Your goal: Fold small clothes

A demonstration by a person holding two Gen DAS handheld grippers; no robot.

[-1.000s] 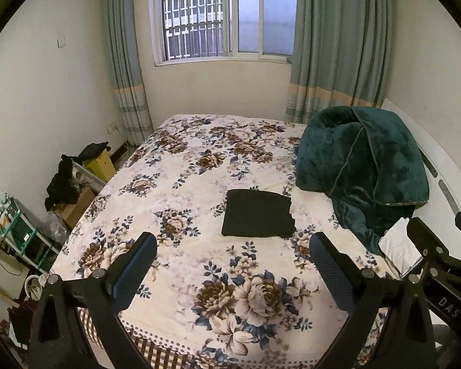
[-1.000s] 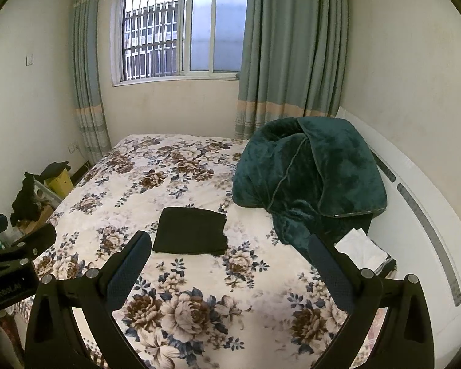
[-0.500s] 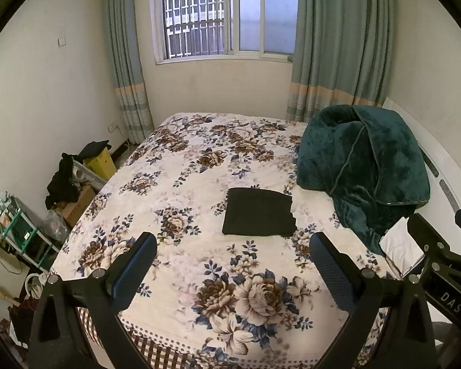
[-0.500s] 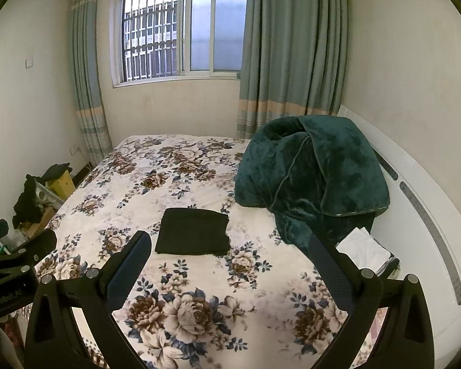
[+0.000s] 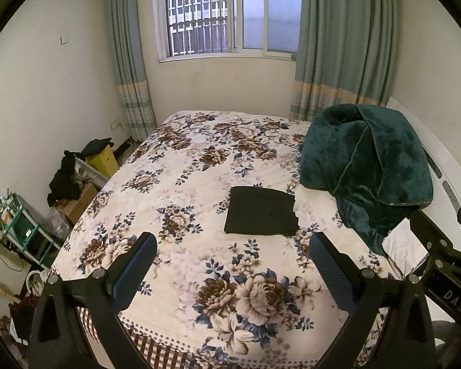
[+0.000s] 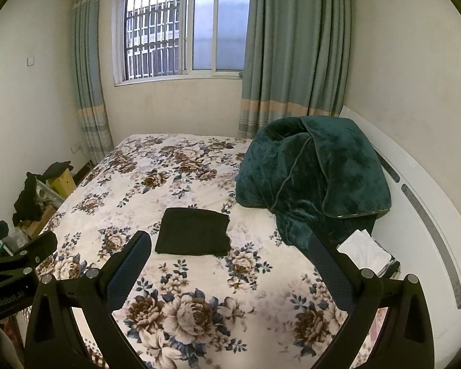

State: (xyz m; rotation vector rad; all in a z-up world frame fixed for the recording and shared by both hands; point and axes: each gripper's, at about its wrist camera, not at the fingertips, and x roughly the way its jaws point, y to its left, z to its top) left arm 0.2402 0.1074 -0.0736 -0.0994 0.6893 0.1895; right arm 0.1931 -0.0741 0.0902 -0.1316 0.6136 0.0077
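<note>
A black garment [image 5: 261, 211] is seen lying on the bed [image 5: 199, 276], already folded into a flat, near-square packet with even edges, a little right of the middle and just beside the green blanket [image 5: 365, 166] heaped toward the headboard. No loose sleeve or trailing flap can be made out, so the fold is judged to be finished, or all but finished.

The left gripper [image 5: 233, 261] and the right gripper [image 6: 227, 261] are both held above the near end of the bed, well apart from the garment. The jaws of each are spread wide and nothing is grasped between them.

A white folded item [image 6: 365, 250] is seen near the bed's right edge, partly under the blanket; whether it belongs to the task cannot be told. No other unfolded small garment is seen on the bed.
</note>
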